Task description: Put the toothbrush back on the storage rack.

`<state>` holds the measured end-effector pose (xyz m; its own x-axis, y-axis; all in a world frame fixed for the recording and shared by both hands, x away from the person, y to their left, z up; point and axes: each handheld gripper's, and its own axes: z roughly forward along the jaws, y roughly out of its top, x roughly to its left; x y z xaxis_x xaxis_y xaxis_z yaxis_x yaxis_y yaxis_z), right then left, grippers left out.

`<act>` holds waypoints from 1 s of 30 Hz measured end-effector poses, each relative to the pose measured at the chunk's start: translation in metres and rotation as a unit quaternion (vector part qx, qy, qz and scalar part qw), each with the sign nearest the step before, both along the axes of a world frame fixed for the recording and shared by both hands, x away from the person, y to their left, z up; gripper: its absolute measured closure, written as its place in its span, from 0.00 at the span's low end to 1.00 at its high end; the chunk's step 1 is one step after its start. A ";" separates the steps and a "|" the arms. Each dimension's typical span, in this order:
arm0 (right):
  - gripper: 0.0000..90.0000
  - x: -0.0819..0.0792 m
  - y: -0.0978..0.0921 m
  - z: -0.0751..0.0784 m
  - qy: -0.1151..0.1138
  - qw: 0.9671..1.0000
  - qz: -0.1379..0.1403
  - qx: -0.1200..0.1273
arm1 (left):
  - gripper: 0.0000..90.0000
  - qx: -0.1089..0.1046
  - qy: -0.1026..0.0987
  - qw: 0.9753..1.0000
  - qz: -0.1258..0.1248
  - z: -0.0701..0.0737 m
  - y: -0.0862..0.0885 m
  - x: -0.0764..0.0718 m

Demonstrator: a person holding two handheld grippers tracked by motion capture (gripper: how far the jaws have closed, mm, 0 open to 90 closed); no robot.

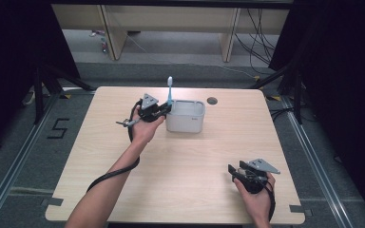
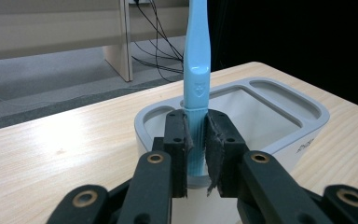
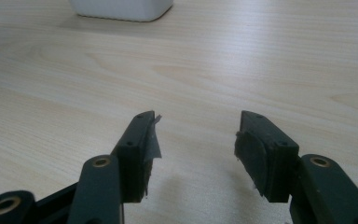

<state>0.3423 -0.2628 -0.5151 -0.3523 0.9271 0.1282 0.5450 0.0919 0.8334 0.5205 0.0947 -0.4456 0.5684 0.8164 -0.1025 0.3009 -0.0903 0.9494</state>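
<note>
A light blue toothbrush (image 2: 196,88) stands upright with its lower end in a small round slot of a white-grey holder (image 2: 279,135). My left gripper (image 2: 196,140) is shut on the toothbrush handle just above that slot. From above, the toothbrush (image 1: 169,90) rises at the left end of the holder (image 1: 186,116), with the left gripper (image 1: 164,110) beside it. My right gripper (image 3: 198,140) is open, low over bare table, with nothing between its fingers. It sits near the front right of the table (image 1: 240,172).
The holder has a large rectangular compartment and a narrow one along its side. A dark round hole (image 1: 212,100) is in the wooden table top (image 1: 180,161) behind the holder. The holder's base (image 3: 121,9) shows far ahead of the right gripper.
</note>
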 end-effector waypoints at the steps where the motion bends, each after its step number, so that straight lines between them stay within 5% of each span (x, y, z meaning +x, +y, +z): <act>1: 0.53 0.000 0.000 0.000 0.000 1.000 0.000 0.000 | 0.87 0.002 0.001 1.000 0.000 0.000 0.000 0.000; 30: 0.52 0.000 0.000 0.000 0.000 1.000 -0.001 0.000 | 0.83 0.007 0.014 1.000 0.001 0.000 0.001 -0.002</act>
